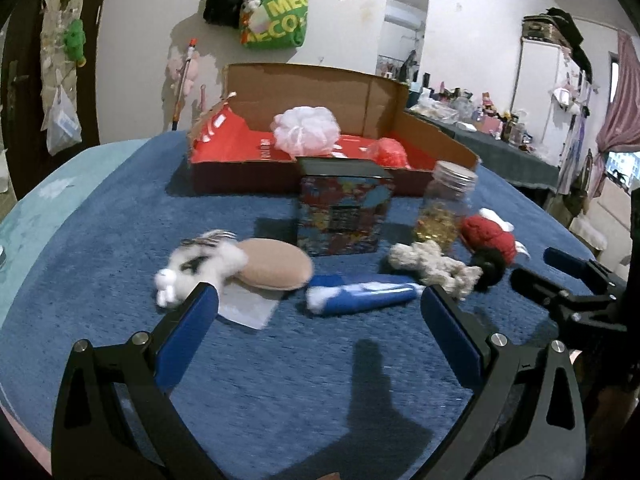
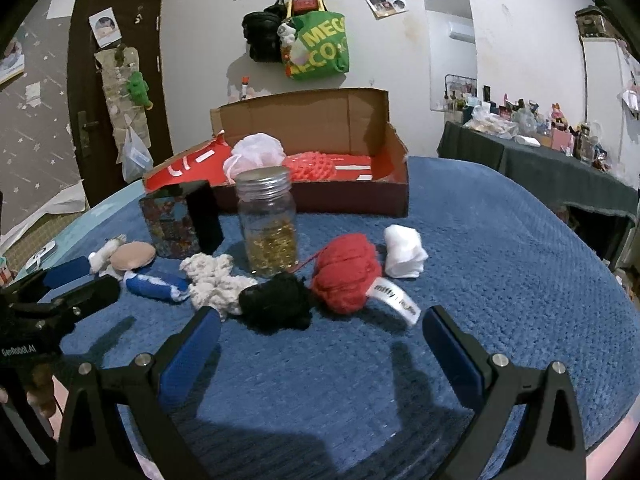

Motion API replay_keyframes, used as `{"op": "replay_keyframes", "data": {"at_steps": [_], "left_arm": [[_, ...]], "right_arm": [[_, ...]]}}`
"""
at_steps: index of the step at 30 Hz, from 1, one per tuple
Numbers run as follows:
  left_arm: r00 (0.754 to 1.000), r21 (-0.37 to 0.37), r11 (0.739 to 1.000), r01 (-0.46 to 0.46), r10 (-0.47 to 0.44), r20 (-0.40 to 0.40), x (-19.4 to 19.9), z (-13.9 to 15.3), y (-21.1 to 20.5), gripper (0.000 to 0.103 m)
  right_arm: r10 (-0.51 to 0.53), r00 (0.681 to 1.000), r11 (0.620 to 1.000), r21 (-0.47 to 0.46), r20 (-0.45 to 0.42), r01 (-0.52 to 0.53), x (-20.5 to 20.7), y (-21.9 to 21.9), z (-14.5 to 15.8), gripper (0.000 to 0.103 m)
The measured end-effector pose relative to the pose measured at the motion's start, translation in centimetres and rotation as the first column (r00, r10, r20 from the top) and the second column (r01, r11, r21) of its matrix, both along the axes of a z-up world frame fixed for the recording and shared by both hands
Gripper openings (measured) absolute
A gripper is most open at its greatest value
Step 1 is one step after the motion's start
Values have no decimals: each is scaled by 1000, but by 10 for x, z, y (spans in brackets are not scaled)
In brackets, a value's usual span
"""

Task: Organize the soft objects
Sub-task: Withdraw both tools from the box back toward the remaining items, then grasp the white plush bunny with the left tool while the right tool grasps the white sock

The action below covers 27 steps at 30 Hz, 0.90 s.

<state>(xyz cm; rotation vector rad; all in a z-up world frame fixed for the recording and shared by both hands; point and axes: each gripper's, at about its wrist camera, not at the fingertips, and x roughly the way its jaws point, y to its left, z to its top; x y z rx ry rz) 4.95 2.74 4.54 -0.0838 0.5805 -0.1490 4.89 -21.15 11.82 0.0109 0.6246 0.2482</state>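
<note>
The soft things lie in a loose row on the blue blanket (image 2: 500, 248), in front of a cardboard box (image 2: 316, 120) with a red lining. From the right wrist view, a red knitted bundle (image 2: 346, 278) with a white label sits touching a black knitted piece (image 2: 276, 304), and a cream knitted piece (image 2: 216, 284) lies just beside that. A white cloth ball (image 2: 404, 256) rests apart, to the red bundle's right. Further left lie a blue and white roll (image 2: 156, 286), a tan round pad (image 2: 132, 255) and a small white plush (image 1: 200, 268) (blurred in the left view). Already inside the box are a pale pink mesh pouf (image 1: 306, 128) and a red knobbly ball (image 2: 310, 168). Two hard items stand among the soft ones: a patterned tin (image 1: 342, 208) and a clear jar (image 2: 270, 224) with golden contents. The left gripper (image 1: 320, 308) hovers above the blanket with its jaws spread wide, holding nothing, in front of the blue roll. The right gripper (image 2: 322, 322) is likewise wide apart and empty, facing the black and red pieces.
</note>
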Motion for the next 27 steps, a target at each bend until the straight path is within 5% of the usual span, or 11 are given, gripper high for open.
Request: {"op": "replay_keyframes", "data": {"at_steps": [7,19,27], "left_arm": [[998,-5,999,-45,45,-44,14,6,33,103],[993,21,1000,7,-4,-122,36,9,66,102],[985,31,999,42,-36,-169,49,-2,68,90]], "right_arm": [[-36,998,998,55,-44,39,22,-22,4,103],[-97,988,994,40,-124,102,69,-58,14,102],[-101,972,994,22,-214,108,100,-68,1,85]]}}
